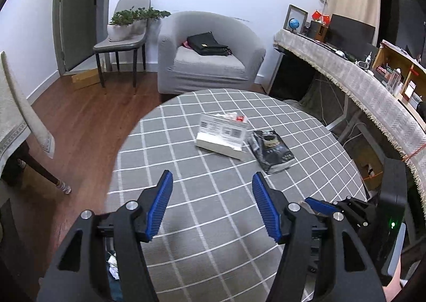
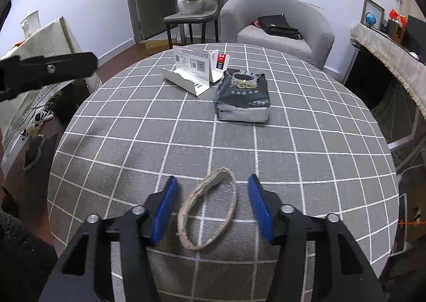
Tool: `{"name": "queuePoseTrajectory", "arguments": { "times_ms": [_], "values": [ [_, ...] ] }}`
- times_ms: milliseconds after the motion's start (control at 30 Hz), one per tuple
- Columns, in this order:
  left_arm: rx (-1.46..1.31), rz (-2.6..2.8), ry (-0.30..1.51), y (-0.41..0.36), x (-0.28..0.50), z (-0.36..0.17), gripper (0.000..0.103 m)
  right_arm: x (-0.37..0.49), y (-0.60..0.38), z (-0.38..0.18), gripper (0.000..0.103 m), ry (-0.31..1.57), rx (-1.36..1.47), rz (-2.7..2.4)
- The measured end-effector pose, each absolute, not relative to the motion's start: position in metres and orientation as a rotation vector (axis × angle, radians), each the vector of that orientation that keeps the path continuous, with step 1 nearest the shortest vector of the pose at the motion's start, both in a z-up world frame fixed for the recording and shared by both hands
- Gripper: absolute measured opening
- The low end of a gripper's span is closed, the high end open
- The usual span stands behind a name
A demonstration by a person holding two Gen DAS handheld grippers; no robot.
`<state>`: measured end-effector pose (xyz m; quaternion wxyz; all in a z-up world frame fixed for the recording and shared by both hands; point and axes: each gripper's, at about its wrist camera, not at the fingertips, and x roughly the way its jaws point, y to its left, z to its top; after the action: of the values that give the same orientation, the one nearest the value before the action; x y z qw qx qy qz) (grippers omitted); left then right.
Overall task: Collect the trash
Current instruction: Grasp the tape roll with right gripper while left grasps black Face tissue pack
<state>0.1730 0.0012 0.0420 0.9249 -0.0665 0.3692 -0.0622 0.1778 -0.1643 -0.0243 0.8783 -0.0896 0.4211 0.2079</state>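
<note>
A round table with a grey checked cloth carries the trash. A flattened cardboard ring lies near the front edge, between the open fingers of my right gripper, which hovers around it without touching. An opened white carton and a crumpled black bag lie on the far side; they also show in the left wrist view as the carton and the bag. My left gripper is open and empty above the table's near edge. The right gripper's fingertip shows beside it.
A grey armchair with a black handbag stands behind the table. A chair with potted plants is by the door. A cloth-covered desk runs along the right. A bin with scraps sits below the table's left edge.
</note>
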Motion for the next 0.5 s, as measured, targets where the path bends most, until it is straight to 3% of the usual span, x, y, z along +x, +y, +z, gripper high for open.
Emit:
{"name": "queuePoseTrajectory", "arguments": {
  "times_ms": [100, 500],
  "values": [
    [-0.148, -0.136, 0.768, -0.009, 0.178, 0.037, 0.068, 0.178, -0.173, -0.024, 0.033, 0.873, -0.173, 0.433],
    [-0.146, -0.189, 0.821, -0.075, 0.21, 0.015, 0.077, 0.188, -0.246, -0.008, 0.032, 0.821, -0.032, 0.383]
  ]
}}
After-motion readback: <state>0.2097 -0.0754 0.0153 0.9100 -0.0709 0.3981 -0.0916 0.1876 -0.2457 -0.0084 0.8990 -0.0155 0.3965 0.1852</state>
